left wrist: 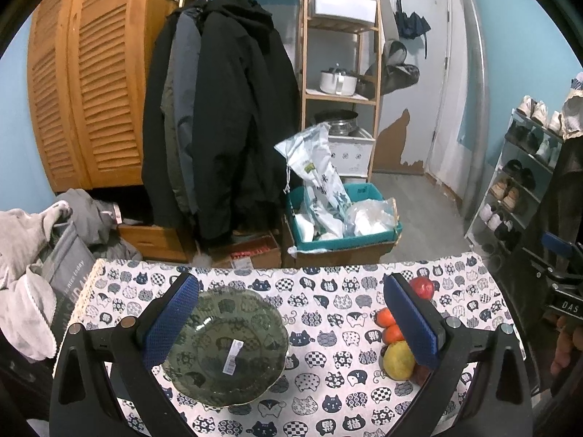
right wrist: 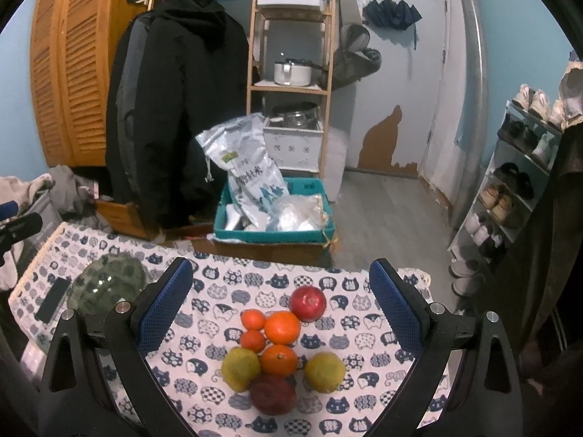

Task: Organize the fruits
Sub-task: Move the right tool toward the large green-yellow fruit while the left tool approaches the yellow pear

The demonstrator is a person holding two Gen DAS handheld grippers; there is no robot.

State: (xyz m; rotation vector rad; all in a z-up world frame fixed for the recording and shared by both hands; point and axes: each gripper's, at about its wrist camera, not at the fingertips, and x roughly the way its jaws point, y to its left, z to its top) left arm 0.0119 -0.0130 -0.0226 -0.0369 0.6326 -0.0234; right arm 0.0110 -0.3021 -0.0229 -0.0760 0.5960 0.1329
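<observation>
A green glass plate (left wrist: pixel 226 346) lies on the cat-print tablecloth (left wrist: pixel 328 313), under my open, empty left gripper (left wrist: pixel 289 322). It also shows at the left in the right wrist view (right wrist: pixel 109 286). A cluster of fruit lies on the cloth under my open, empty right gripper (right wrist: pixel 280 318): a red apple (right wrist: pixel 308 303), several oranges (right wrist: pixel 282 327), two yellow-green fruits (right wrist: pixel 240 367) (right wrist: pixel 325 371) and a dark red fruit (right wrist: pixel 272 393). In the left wrist view the fruit (left wrist: pixel 399 360) sits beside the right finger.
A black phone-like slab (right wrist: pixel 53 300) lies left of the plate. Behind the table stand a teal box of bags (right wrist: pixel 273 211), hung coats (left wrist: pixel 218 127), a wooden shelf (left wrist: pixel 339 73) and a shoe rack (right wrist: pixel 510 189). A pile of clothes (left wrist: pixel 32 262) sits left.
</observation>
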